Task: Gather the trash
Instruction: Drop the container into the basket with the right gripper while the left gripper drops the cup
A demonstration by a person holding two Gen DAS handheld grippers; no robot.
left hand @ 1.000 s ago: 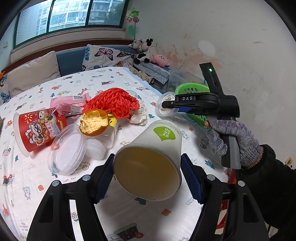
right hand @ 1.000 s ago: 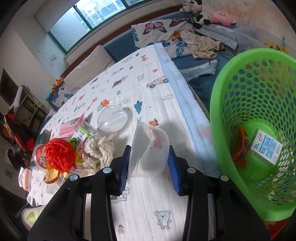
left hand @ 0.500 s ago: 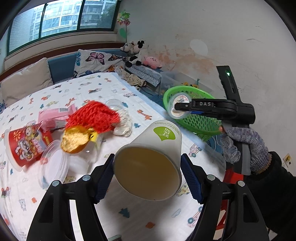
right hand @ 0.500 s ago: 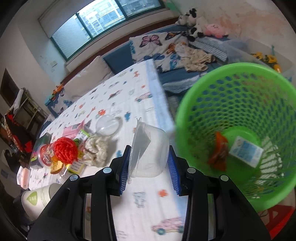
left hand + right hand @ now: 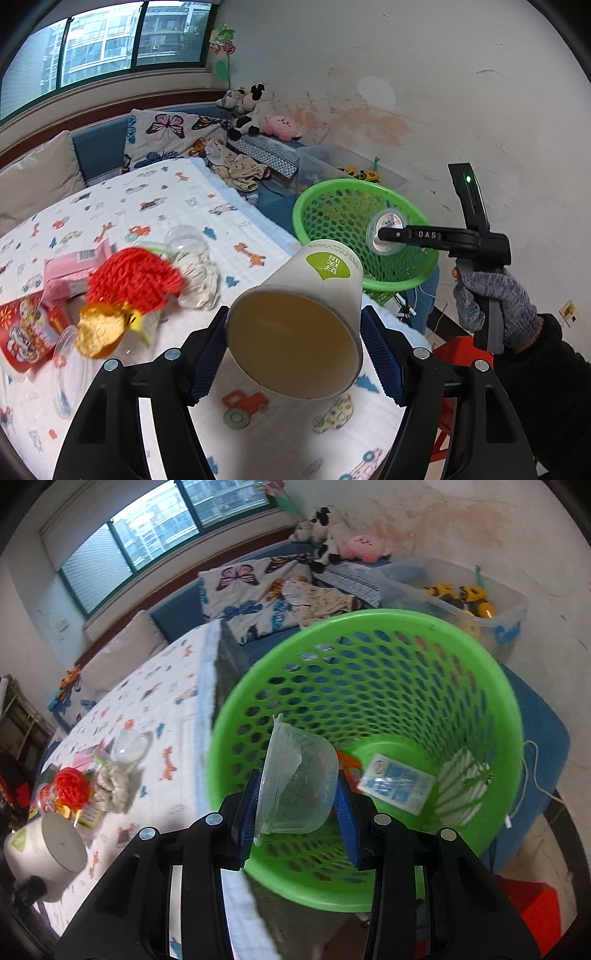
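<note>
The clear tub (image 5: 295, 786) is clamped between the blue pads of the right claw (image 5: 297, 794), tipped on its side, and hangs over the mouth of the green basket (image 5: 491, 709). The basket stands just off the edge of the worktop (image 5: 177, 206) and already holds a blue-and-white packet (image 5: 397, 782) and an orange wrapper.

The paper cup (image 5: 299, 317) is gripped across its body by the left claw (image 5: 295, 347), mouth toward the camera, above the worktop and short of the basket.

Step in hand, as judged: depositing the tub. Next move: open the right claw so the tub drops inside the rim, then clear the right claw sideways. The cup needs carrying further over the rim before release.

Remaining on the worktop: a red net (image 5: 133, 278), a pink pack (image 5: 74, 262), a red cup (image 5: 26, 332), crumpled tissue (image 5: 199, 277) and a clear lid (image 5: 184, 240).
</note>
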